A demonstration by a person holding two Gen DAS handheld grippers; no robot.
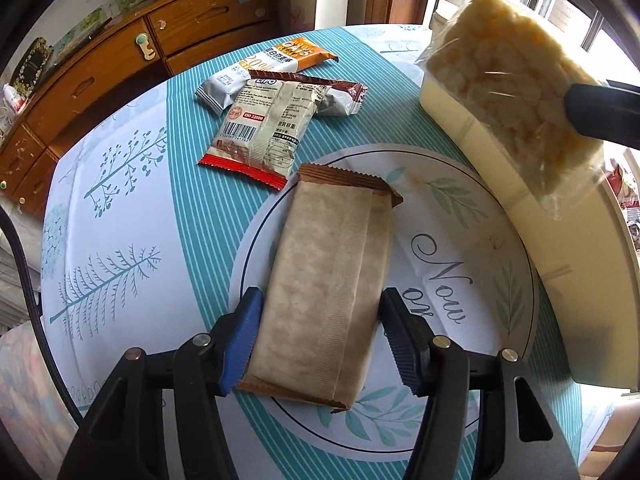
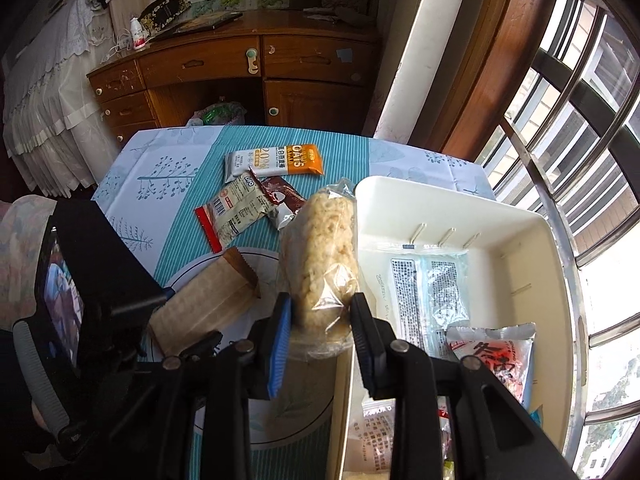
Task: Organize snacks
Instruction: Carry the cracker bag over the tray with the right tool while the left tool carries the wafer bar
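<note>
While the right gripper [image 2: 320, 316] is clamped on a clear-wrapped pale puffed-rice cake [image 2: 324, 256] lifted beside the cream plastic bin [image 2: 460, 208], the left gripper [image 1: 320, 340] straddles a tan paper-look snack packet [image 1: 328, 280] lying on the teal striped tablecloth [image 1: 132, 240]; left pad touches, right pad apart, no grip yet. Beyond the tan packet, a red-edged white biscuit pack [image 1: 264, 128], a brown wrapper [image 1: 340, 92] and an orange-grey oat bar [image 1: 276, 64] overlap. Bin already holds packets; its wall crowds the right. Bare cloth lies left.
</note>
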